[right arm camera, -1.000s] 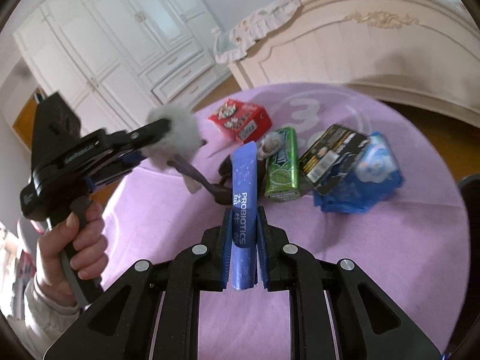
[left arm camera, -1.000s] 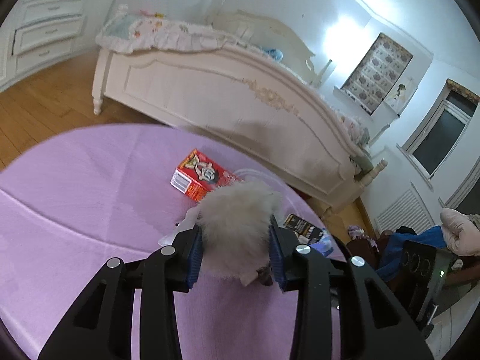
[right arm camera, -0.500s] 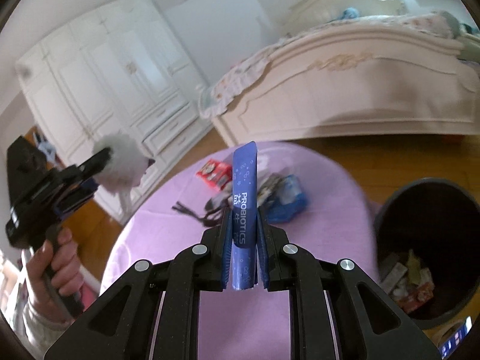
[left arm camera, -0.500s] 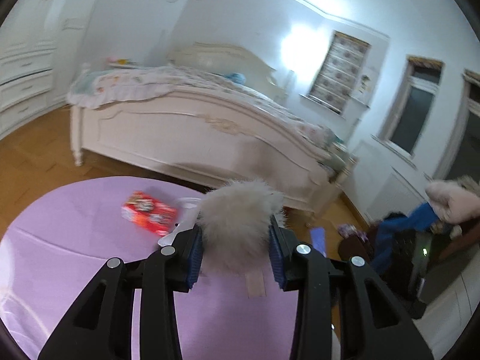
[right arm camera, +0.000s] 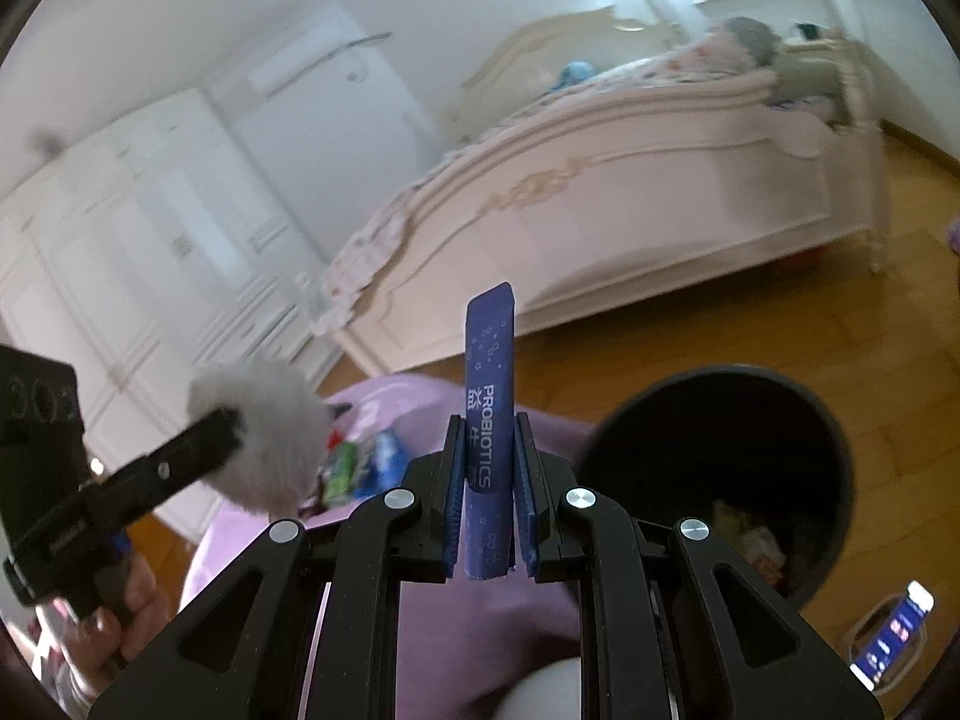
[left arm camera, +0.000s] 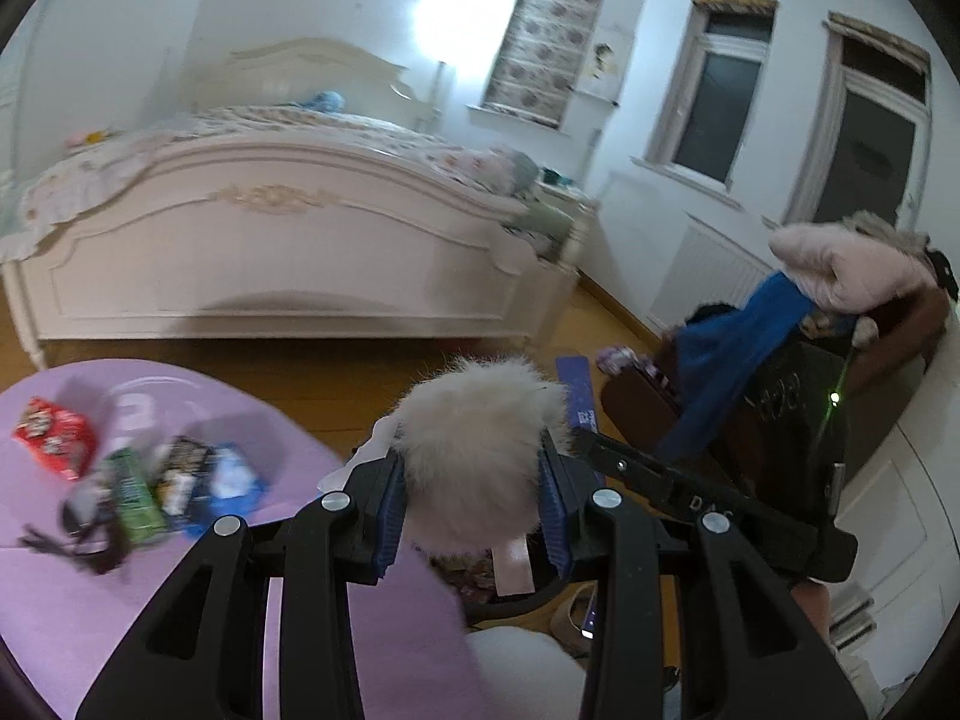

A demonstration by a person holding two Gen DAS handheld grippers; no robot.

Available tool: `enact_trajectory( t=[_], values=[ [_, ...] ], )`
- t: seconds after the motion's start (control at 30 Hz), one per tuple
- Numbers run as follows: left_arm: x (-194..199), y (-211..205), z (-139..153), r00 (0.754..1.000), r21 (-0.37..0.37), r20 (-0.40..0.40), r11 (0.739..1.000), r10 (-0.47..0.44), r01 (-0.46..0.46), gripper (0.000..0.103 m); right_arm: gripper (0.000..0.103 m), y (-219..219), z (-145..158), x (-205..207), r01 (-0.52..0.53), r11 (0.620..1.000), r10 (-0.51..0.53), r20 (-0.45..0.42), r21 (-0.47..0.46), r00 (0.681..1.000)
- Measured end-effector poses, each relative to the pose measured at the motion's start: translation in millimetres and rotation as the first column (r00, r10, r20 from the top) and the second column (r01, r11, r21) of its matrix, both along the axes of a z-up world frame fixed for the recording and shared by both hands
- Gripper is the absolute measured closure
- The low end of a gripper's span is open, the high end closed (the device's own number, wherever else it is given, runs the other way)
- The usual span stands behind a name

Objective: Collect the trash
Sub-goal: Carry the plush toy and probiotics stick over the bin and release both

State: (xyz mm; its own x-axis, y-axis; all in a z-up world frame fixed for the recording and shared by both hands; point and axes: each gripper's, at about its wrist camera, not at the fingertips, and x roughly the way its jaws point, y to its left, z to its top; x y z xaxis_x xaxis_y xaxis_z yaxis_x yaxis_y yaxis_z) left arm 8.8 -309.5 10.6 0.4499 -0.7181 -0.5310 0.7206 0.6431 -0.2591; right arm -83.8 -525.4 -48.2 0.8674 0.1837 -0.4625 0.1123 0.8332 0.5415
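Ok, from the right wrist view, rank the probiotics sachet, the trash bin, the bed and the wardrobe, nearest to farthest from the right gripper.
1. Probiotics sachet: clamped in the right gripper.
2. Trash bin: just right, on the floor.
3. Bed: beyond, across the floor.
4. Wardrobe: far left; too close to the bed to call.

left claw (left arm camera: 474, 480): clamped on load | right claw (right arm camera: 489, 498): clamped on load, raised

Blue sachet (right arm camera: 489, 420): "PROBIOTICS". Purple tablecloth (left arm camera: 60, 576): numeral "3".
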Motion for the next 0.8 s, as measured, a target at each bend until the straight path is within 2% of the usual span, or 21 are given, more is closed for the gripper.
enact_trajectory(
  t=[0.3,0.53,0.8],
  values=[
    [7,-60,-35,0.994,0.053,-0.064,0.995,-0.085,0.088,0.066,0.087,-53,-43,-13,0.102,0.993,-0.099,-0.052,0.060,0.994],
    [10,-81,-54,0.990,0.093,-0.102,0.989,-0.102,0.112,0.065,0.087,-73,-71,-11,0.129,0.986,-0.120,-0.085,0.106,0.989],
    [20,-102,-69,0.985,0.124,-0.133,0.984,-0.111,0.128,0.065,0.087,-85,-90,-8,0.147,0.979,-0.133,-0.107,0.138,0.985]
  ],
)
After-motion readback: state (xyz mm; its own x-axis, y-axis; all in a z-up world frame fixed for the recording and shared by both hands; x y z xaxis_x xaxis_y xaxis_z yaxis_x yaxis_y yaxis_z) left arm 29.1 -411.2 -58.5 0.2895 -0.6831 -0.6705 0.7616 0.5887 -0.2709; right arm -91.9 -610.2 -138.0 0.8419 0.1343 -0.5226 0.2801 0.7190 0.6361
